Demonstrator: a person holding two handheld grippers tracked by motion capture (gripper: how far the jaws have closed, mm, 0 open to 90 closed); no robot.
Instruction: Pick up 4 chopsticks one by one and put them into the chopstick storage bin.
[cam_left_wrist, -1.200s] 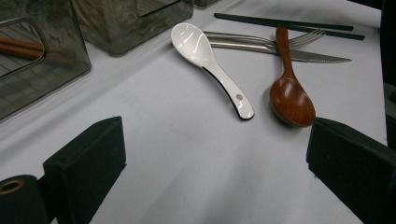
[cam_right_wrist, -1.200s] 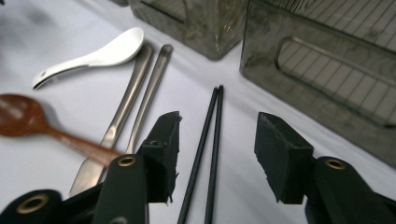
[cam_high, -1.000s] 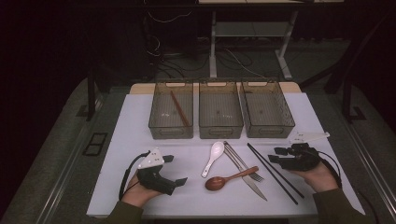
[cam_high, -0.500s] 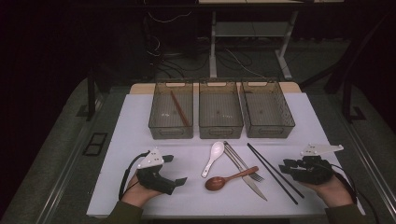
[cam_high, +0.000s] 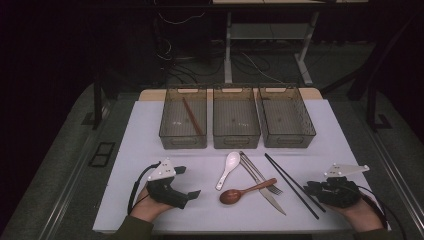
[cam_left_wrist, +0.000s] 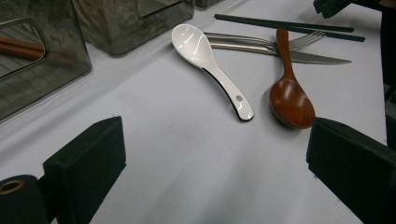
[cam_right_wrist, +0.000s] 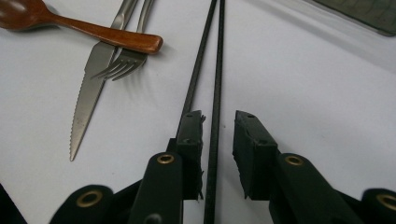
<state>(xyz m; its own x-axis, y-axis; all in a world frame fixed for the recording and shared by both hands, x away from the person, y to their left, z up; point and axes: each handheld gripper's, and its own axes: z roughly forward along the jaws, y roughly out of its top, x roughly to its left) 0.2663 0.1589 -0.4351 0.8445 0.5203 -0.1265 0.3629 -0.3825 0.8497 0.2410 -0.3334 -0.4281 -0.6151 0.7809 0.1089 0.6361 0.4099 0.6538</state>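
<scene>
1. Three clear bins (cam_high: 236, 125) in a row at the far side of the white mat (cam_high: 140, 150).
2. Brown stick (cam_high: 192, 117) lying inside the leftmost bin.
3. Nearer than the bins: white ceramic spoon (cam_high: 228, 168), then wooden spoon (cam_high: 242, 191) just beside it.
4. Fork (cam_high: 260, 175) and knife (cam_high: 265, 187) crossed under the wooden spoon's handle.

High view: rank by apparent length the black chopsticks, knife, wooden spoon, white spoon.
1. black chopsticks, clearly the longest.
2. knife.
3. wooden spoon.
4. white spoon, shortest.
The wooden spoon lies across the knife, hiding part of it, so the gap between 2 and 3 is less sure. All four lie at similar distance from the camera.
</scene>
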